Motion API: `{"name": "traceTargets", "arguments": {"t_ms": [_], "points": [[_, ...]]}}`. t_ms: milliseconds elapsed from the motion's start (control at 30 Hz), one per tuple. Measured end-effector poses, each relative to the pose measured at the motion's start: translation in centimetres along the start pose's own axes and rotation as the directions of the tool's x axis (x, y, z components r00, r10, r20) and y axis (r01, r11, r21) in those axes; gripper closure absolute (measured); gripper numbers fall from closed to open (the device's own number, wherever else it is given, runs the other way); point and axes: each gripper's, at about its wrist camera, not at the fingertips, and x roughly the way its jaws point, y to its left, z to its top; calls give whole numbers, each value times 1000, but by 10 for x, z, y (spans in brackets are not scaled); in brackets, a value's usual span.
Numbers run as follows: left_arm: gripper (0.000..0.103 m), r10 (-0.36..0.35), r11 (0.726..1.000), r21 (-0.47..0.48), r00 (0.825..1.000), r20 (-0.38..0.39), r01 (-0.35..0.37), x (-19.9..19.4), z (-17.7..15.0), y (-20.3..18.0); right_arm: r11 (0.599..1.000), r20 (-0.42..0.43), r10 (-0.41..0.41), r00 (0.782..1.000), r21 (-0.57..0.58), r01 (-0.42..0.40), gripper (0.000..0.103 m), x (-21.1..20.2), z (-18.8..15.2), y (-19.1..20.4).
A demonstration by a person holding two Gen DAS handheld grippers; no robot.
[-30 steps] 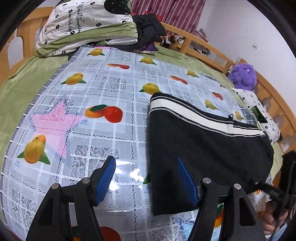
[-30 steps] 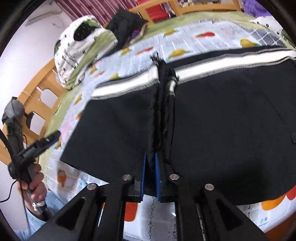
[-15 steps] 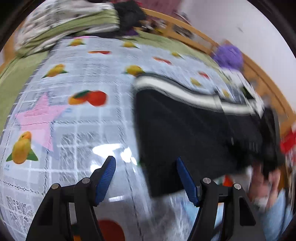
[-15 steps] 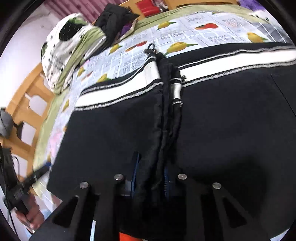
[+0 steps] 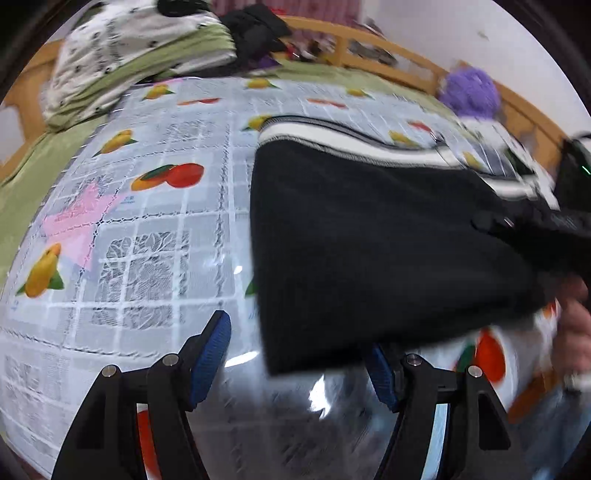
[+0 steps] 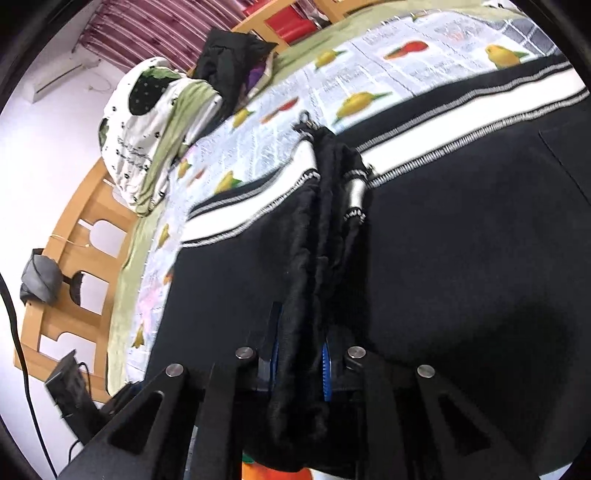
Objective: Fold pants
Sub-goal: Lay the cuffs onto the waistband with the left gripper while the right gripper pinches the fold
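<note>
Black pants (image 5: 369, 236) with a white striped waistband lie on a fruit-print tablecloth (image 5: 155, 221). My left gripper (image 5: 299, 354) is open, low over the cloth, with the pants' near left corner lying over its right finger. My right gripper (image 6: 301, 365) is shut on a bunched ridge of the black pants (image 6: 321, 236) at their middle and lifts it off the flat fabric (image 6: 480, 258). In the left wrist view the right gripper's dark body (image 5: 569, 192) shows at the right edge.
Folded bedding (image 5: 140, 62) and dark clothes (image 5: 255, 33) are piled at the far end of the bed. A wooden bed rail (image 5: 388, 59) runs behind, with a purple plush toy (image 5: 469, 88) on the right. A wooden headboard (image 6: 70, 266) stands on the left.
My right gripper has lifted the pinched ridge of pants higher and pulled it forward. My left gripper has moved right, toward the pants' near left corner, staying open.
</note>
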Motion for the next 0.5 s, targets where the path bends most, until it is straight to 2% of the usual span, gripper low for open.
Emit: {"name": "traceTargets", "arguments": {"t_ms": [67,167,200,233,300,333,433,500], "points": [[37,4,1000,-20,1000,20,-4,5,-1,-6,999,28,34,999,5,-34,88,-11,3,2],[39,102,995,-18,992,77,-101,-3,-6,-4,996,83,90,992,5,-91,89,-31,10,5],[39,106,994,-32,990,88,-104,-6,-6,-1,996,98,92,991,4,-93,89,-37,13,4],[39,97,994,-57,990,105,-92,-13,-6,7,996,119,94,989,4,-95,89,-45,15,2],[38,16,997,-80,991,130,-6,-26,-6,17,994,138,105,985,19,-108,89,-55,20,-3],[38,-2,997,-82,990,138,13,-31,-6,17,993,141,109,984,28,-114,89,-59,22,-6],[39,-4,998,-55,990,144,12,-37,-8,5,996,149,82,985,19,-86,89,-65,23,-12],[39,-8,1000,-23,994,111,11,-31,-13,-5,1000,161,30,986,-3,-30,89,-67,23,-21]]}}
